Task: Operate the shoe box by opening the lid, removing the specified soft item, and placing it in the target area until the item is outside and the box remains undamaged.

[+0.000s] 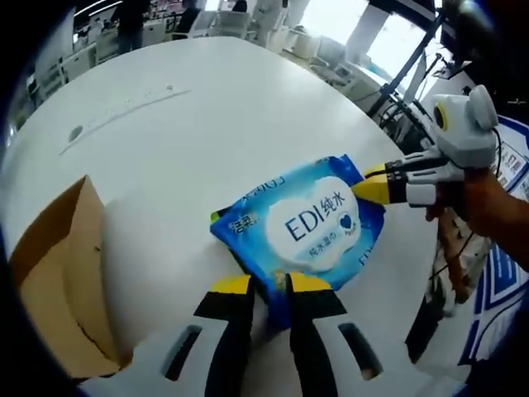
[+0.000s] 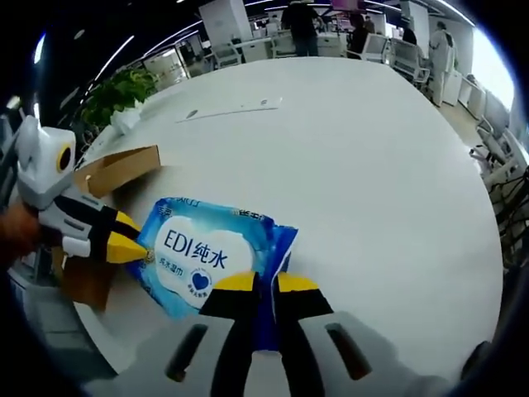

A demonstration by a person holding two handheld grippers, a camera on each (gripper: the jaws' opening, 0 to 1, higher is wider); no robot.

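Observation:
A blue wet-wipes pack [image 1: 306,227] with a white label is held over the white table [image 1: 207,124], one gripper at each end. My left gripper [image 1: 269,285] is shut on its near edge, with blue film pinched between the yellow tips. From the right, my right gripper [image 1: 370,184] grips the opposite corner. In the right gripper view the pack [image 2: 207,252] lies ahead of my right gripper [image 2: 258,285], which is shut on its edge, and my left gripper [image 2: 132,244] holds the far end. The brown cardboard shoe box [image 1: 58,273] [image 2: 116,169] stands open beside the pack.
The round table's edge [image 2: 463,273] curves close on the right of the right gripper view. A thin grey strip [image 1: 124,107] [image 2: 231,107] lies on the far tabletop. Chairs, desks and people stand beyond the table, and a green plant [image 2: 116,95] sits behind the box.

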